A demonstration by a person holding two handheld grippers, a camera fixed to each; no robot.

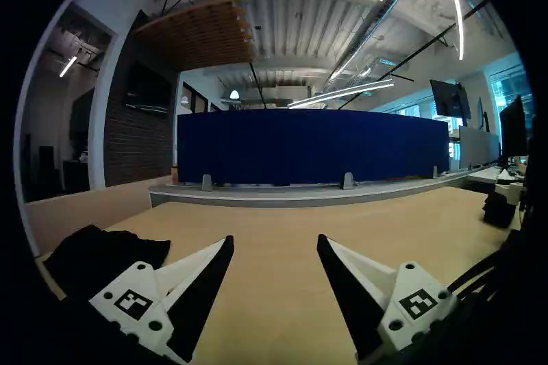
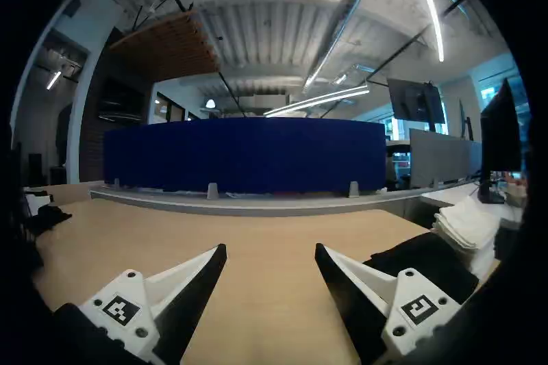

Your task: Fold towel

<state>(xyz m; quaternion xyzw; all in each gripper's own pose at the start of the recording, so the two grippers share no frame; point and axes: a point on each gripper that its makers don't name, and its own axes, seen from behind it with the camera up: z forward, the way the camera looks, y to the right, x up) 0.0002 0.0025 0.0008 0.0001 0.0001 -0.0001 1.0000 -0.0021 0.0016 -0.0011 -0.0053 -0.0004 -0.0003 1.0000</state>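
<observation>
My left gripper (image 1: 275, 242) hangs open over the light wooden table (image 1: 288, 248), nothing between its fingers. A crumpled black towel (image 1: 96, 255) lies on the table just left of its left finger (image 1: 198, 283). In the right gripper view, my right gripper (image 2: 270, 250) is also open and holds nothing. A black towel (image 2: 425, 259) lies behind its right finger (image 2: 349, 290), near the table's right edge. A stack of folded white towels (image 2: 469, 224) sits just beyond that black one.
A blue divider panel (image 1: 308, 146) on a grey base closes off the far side of the table. Dark items (image 1: 499, 209) sit at the right edge, and a small dark object (image 2: 46, 217) lies at the far left. Monitors (image 2: 500, 139) stand on desks to the right.
</observation>
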